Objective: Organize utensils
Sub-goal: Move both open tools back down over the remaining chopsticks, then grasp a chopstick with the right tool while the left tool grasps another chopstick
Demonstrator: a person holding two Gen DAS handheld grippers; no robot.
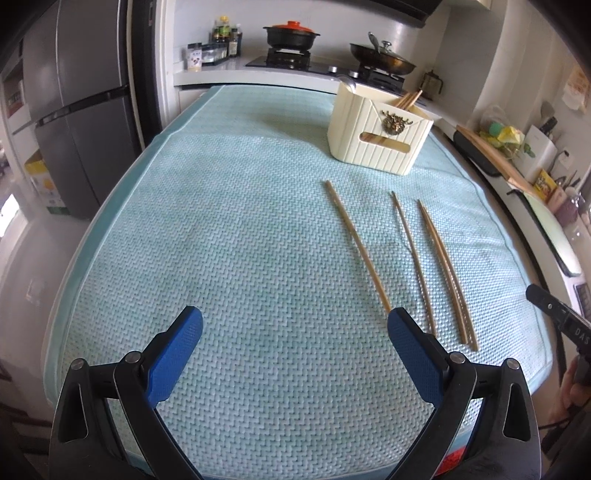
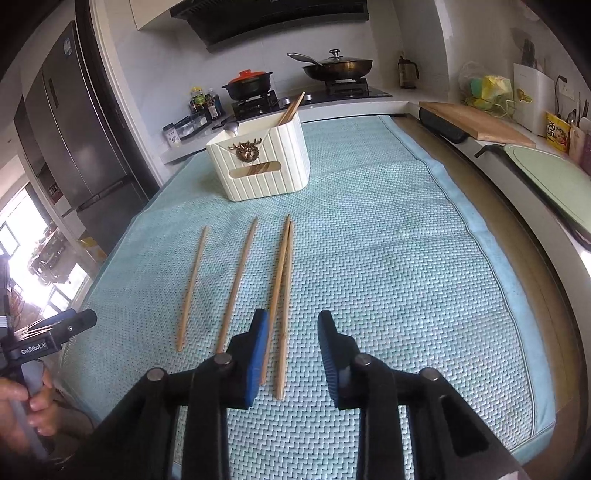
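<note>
Several wooden chopsticks lie on a light blue mat (image 1: 221, 240): a single one (image 1: 357, 245), another (image 1: 413, 262) and a close pair (image 1: 447, 275). In the right wrist view they show as the left single (image 2: 192, 288), the middle one (image 2: 238, 280) and the pair (image 2: 282, 295). A cream utensil holder (image 1: 380, 133) (image 2: 262, 162) stands at the far side with chopsticks and a spoon in it. My left gripper (image 1: 295, 328) is open and empty, left of the chopsticks. My right gripper (image 2: 293, 332) is open, with the pair's near ends between its fingers.
A stove with a black pot (image 1: 291, 35) and a lidded pan (image 2: 336, 66) stands behind the mat. A fridge (image 1: 81, 110) is at the left. A wooden cutting board (image 2: 476, 123) and counter clutter lie along the right edge.
</note>
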